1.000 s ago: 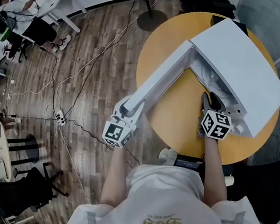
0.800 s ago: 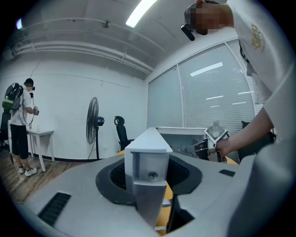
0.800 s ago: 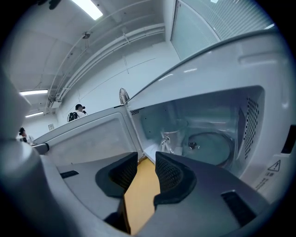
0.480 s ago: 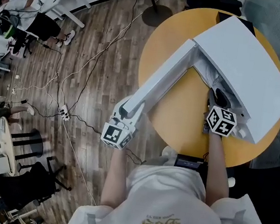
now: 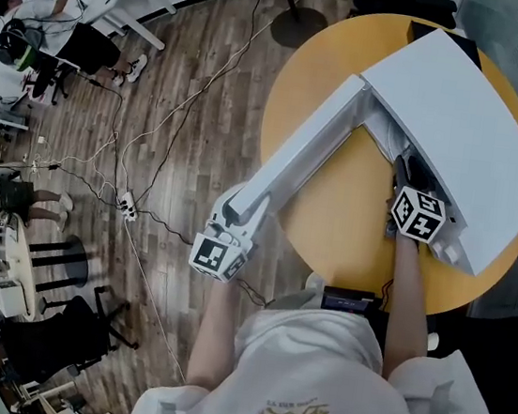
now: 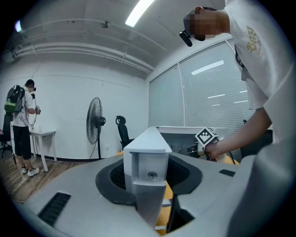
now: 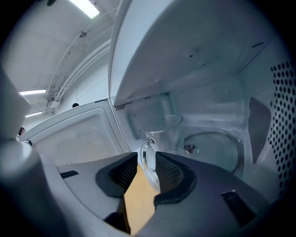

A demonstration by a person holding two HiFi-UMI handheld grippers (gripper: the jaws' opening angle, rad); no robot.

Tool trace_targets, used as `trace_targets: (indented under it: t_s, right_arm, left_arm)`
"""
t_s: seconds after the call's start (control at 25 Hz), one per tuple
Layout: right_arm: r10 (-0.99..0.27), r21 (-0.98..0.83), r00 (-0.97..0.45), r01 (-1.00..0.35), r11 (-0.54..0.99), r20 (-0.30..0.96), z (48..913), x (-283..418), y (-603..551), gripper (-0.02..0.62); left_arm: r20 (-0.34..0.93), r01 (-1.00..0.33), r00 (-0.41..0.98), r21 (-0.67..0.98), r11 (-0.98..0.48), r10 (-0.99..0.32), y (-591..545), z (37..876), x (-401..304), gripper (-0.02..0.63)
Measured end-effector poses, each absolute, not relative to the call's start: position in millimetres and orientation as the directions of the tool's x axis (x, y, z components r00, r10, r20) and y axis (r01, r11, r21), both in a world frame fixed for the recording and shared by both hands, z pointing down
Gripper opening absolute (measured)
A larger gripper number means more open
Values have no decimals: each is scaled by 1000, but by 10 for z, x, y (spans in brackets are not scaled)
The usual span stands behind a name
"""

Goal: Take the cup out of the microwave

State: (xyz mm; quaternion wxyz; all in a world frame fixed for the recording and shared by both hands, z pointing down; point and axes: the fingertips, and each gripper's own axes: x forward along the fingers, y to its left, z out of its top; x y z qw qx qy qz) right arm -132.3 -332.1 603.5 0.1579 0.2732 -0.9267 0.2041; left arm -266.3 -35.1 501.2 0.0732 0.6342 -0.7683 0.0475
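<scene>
A white microwave (image 5: pixel 460 114) stands on a round yellow table (image 5: pixel 342 222) with its door (image 5: pixel 304 155) swung wide. My left gripper (image 5: pixel 239 203) is shut on the door's outer edge (image 6: pixel 147 152), which fills the gap between its pads. My right gripper (image 5: pixel 405 173) reaches into the oven's opening. Inside, a clear glass cup (image 7: pixel 164 118) stands beside the glass turntable (image 7: pixel 215 148). Its handle (image 7: pixel 149 155) sits just between the tips of my right gripper (image 7: pixel 148 171), whose jaws are open. From the head view the cup is hidden.
Cables and a power strip (image 5: pixel 129 204) trail over the wooden floor left of the table. A black device (image 5: pixel 351 301) lies at the table's near edge. A person (image 5: pixel 45 36) stands far left by a white desk. Chairs (image 5: pixel 57 340) stand at lower left.
My right gripper has pushed deeper into the microwave's opening, towards the cup. The left gripper has kept its hold on the door's edge.
</scene>
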Motion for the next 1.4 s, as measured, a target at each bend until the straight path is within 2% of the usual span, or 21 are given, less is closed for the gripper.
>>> trace_targets:
  t_s: [0.4,0.48,0.6,1.4]
  right_arm:
    - [-344,-315,-853,-476,821,391,6082,-1571,-3329,129]
    - [-326,-314,-859,-459,831,394,6095,-1614,-3338,112]
    - [-327,-309,-860,-458,833,392,6107,-1623,-3386,53]
    - [-331,-205,-888,-406,891,319,6050,-1641,-3325,41]
  left_arm:
    - [189,-977,-202,23,210,-961,-336,5015,-2660,179]
    - [189,-977,-203,23,211,-961,-349,5014,-2662,179]
    - [190,-977,-203,22,211,-961,-368,5012,-2663,179]
    - [193,-976,-210,23,219,-958,-352,4996,-2618,179]
